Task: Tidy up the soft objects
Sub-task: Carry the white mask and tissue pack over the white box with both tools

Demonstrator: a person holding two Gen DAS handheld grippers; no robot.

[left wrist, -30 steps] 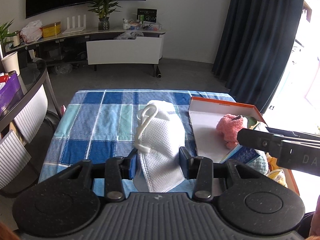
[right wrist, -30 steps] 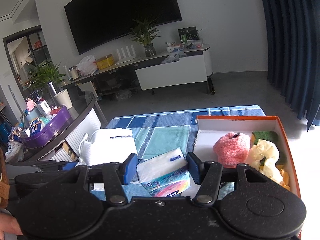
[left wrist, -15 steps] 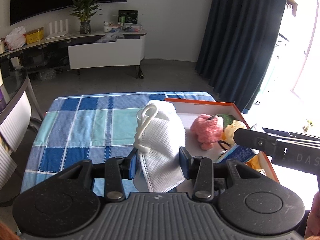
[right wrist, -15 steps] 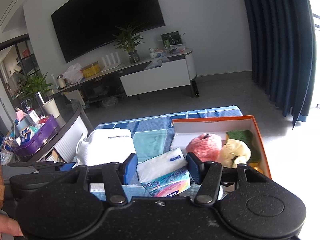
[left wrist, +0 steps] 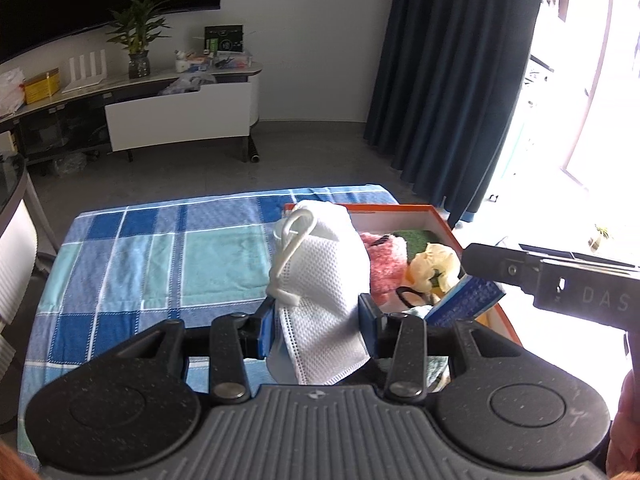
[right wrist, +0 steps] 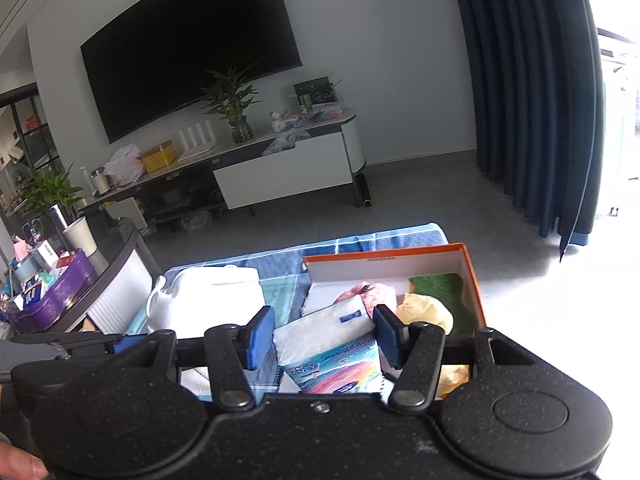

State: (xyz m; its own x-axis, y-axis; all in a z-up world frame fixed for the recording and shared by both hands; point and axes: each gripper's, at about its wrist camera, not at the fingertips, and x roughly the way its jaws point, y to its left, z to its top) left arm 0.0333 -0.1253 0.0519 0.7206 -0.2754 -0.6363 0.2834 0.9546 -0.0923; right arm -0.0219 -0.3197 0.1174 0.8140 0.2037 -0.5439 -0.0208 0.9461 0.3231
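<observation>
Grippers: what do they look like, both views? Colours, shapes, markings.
Left gripper and right gripper match: speckled black bodies, round discs at each side, silver pivot bolts, blue finger pads. The left's base is ribbed grey. White "DAS" lettering marks the right's side.

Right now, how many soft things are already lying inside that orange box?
4 that I can see in the orange box: a pink plush in the middle, a green sponge in the far corner, a yellow cloth beside it, a teal item nearer. More may be hidden.
</observation>
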